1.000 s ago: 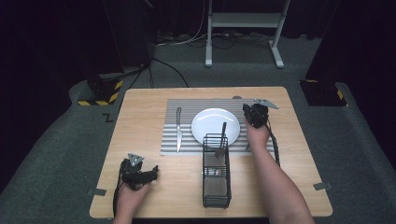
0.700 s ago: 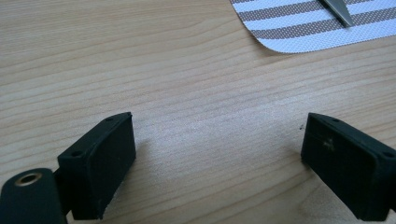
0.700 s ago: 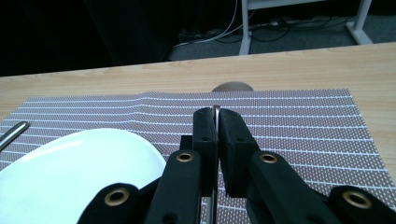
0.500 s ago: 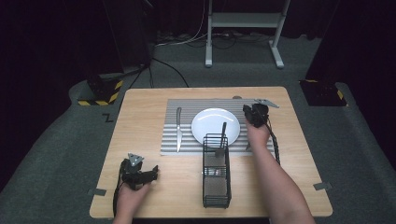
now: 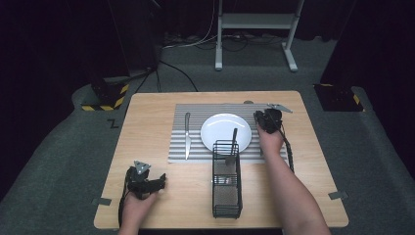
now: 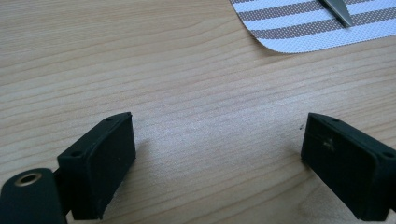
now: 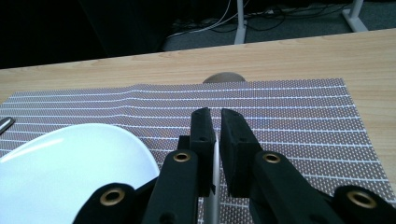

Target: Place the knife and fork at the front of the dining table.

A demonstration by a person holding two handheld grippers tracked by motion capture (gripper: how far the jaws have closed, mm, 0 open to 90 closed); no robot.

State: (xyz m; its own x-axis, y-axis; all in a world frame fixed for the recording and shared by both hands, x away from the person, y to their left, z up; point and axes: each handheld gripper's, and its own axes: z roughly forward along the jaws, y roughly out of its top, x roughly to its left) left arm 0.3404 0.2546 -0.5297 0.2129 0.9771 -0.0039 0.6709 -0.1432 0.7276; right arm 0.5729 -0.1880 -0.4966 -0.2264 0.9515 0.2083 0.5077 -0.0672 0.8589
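1. While right tongs (image 7: 215, 122) pinch a thin silvery utensil (image 7: 215, 186) just right of plate (image 5: 225, 129), I'd lower it flat, parallel w/ plate's edge.
2. Left tongs (image 5: 157, 181) spread, idle, well near-left of plate.
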